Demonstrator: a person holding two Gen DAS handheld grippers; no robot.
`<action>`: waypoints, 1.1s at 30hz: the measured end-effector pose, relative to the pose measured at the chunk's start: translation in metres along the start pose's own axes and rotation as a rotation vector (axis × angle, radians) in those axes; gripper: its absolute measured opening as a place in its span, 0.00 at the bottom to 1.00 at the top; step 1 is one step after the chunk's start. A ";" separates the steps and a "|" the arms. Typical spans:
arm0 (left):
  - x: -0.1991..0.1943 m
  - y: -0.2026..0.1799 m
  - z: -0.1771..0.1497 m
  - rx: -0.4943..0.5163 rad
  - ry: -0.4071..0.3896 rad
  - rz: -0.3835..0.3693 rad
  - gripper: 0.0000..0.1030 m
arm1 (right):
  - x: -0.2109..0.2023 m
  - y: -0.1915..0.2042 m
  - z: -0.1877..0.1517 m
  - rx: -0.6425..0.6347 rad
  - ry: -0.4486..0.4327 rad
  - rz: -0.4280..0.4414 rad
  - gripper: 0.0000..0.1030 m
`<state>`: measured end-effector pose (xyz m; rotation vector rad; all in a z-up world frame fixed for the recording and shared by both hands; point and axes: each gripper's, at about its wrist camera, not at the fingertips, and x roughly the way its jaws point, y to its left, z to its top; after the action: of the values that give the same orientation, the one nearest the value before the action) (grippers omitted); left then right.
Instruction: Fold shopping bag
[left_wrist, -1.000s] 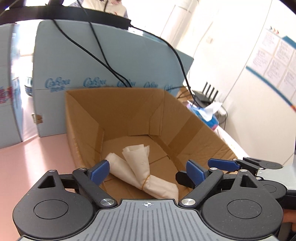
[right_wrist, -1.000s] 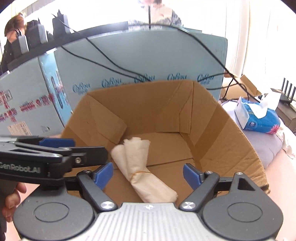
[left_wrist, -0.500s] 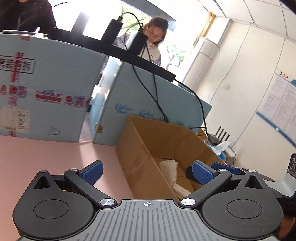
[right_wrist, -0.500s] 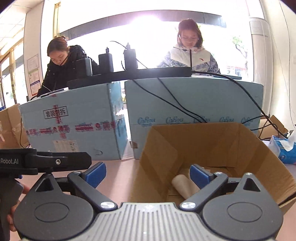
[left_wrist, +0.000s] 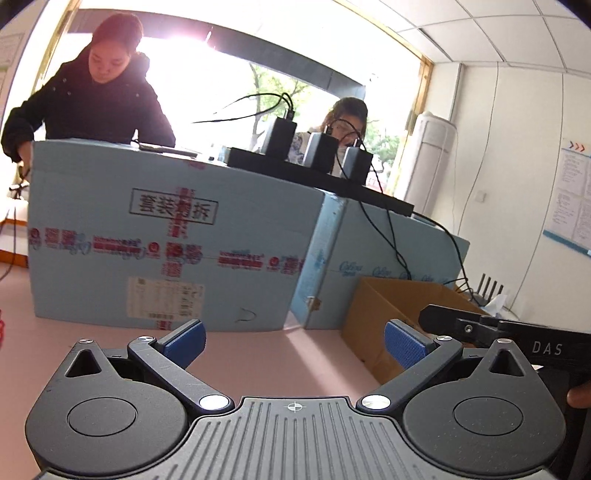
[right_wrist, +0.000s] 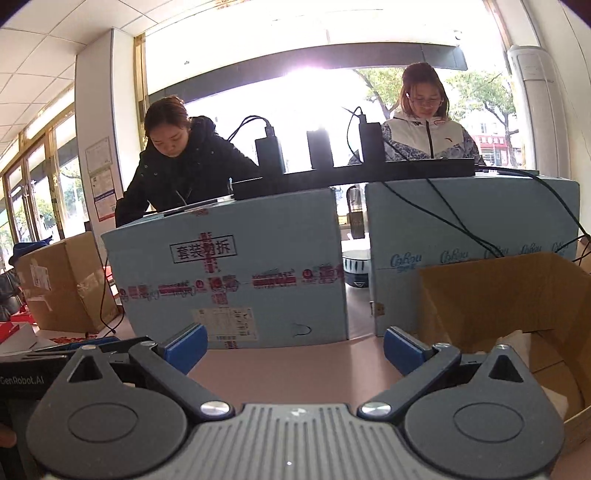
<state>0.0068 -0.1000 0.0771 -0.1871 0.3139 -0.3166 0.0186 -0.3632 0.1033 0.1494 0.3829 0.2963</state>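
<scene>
Both grippers are held level above the pink surface (left_wrist: 258, 350), facing the blue cartons (right_wrist: 229, 273). The left gripper (left_wrist: 293, 338) has its jaws spread wide, with nothing between them. The right gripper (right_wrist: 293, 345) has jaws that have just been opening; they stand wide and empty. The bag (right_wrist: 517, 341) is seen in the brown box (right_wrist: 498, 291), at the right.
</scene>
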 end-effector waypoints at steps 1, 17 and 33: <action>-0.005 0.006 0.000 0.014 -0.012 0.016 1.00 | 0.001 0.007 -0.001 -0.003 0.004 0.007 1.00; -0.047 0.059 -0.017 0.055 -0.039 0.174 1.00 | 0.015 0.067 -0.003 -0.080 -0.017 0.068 1.00; -0.010 0.044 -0.030 0.173 0.029 0.265 1.00 | 0.008 0.037 -0.057 -0.066 -0.132 -0.155 1.00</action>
<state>0.0000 -0.0598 0.0419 0.0303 0.3340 -0.0834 -0.0058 -0.3207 0.0555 0.0730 0.2522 0.1448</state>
